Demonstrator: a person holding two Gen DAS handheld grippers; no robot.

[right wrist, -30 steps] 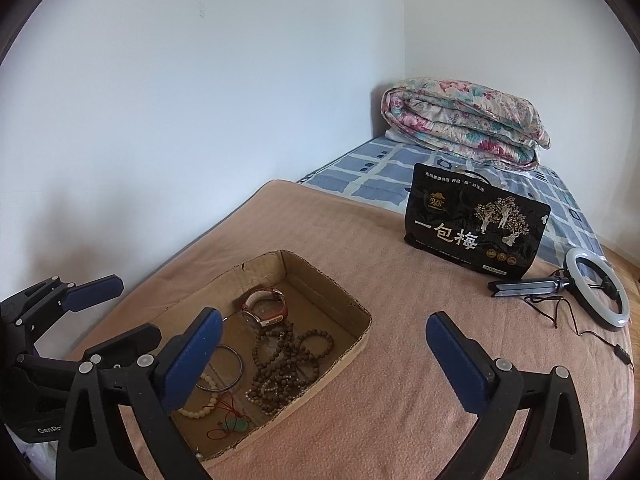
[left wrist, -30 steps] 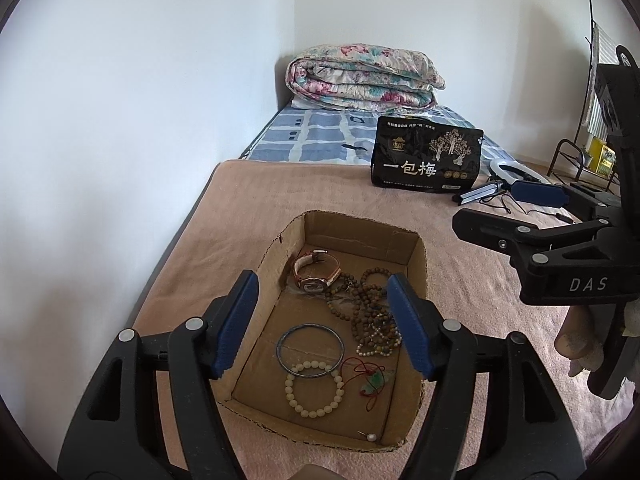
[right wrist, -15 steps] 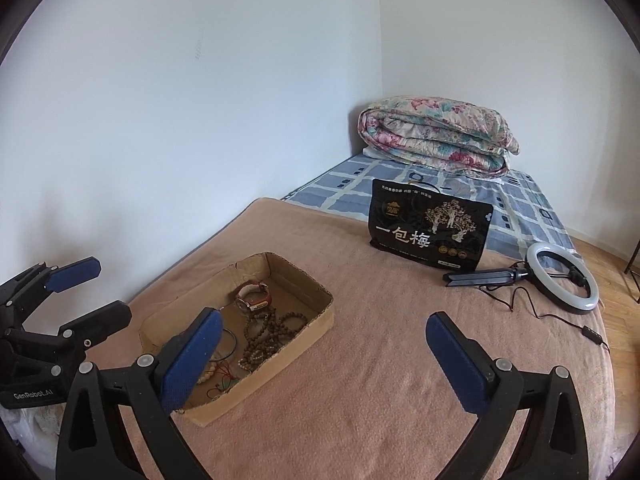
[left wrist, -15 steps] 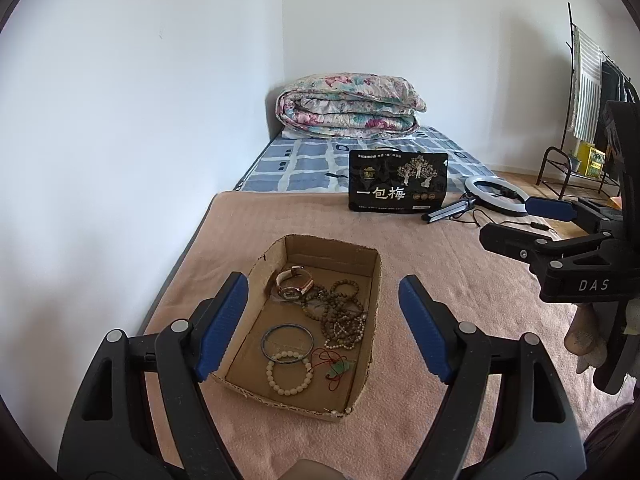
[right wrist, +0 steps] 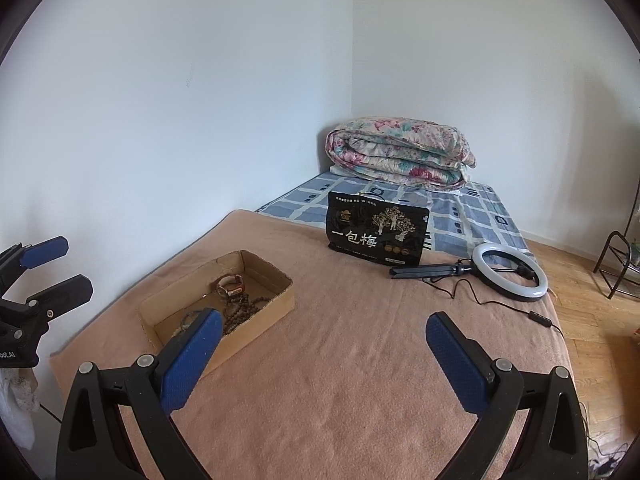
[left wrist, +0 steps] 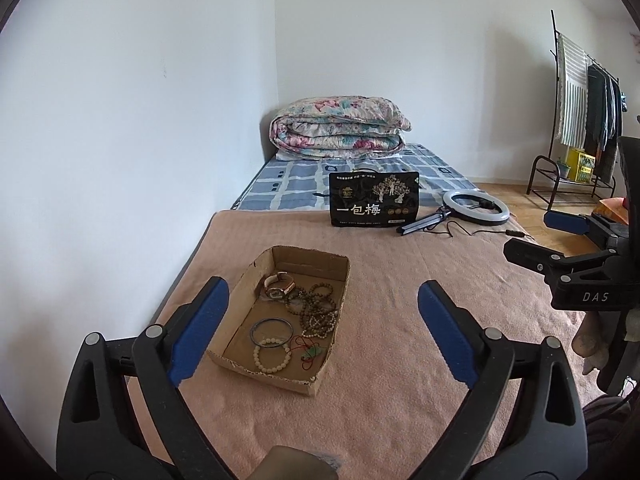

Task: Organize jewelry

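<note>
A shallow cardboard tray [left wrist: 244, 284] sits on the pink blanket and holds a watch [left wrist: 279, 286], brown bead strings [left wrist: 318, 312], a dark bangle [left wrist: 272, 326], a white bead bracelet [left wrist: 272, 358] and a green pendant on red cord [left wrist: 312, 354]. My left gripper [left wrist: 322, 330] is open and empty, well back above the tray's near end. My right gripper [right wrist: 322, 350] is open and empty, back and to the right of the tray [right wrist: 276, 294]. Each gripper shows at the edge of the other's view.
A black snack bag [left wrist: 374, 200] stands beyond the tray. A ring light on a folded stand [left wrist: 476, 206] lies to its right with its cable. A folded floral quilt [left wrist: 338, 128] lies in the far corner. A white wall runs along the left. A clothes rack [left wrist: 584, 120] stands at the right.
Both grippers have pulled back and up from the tray, which now looks smaller and farther. The left jaws stand wider apart. The jewelry has not moved.
</note>
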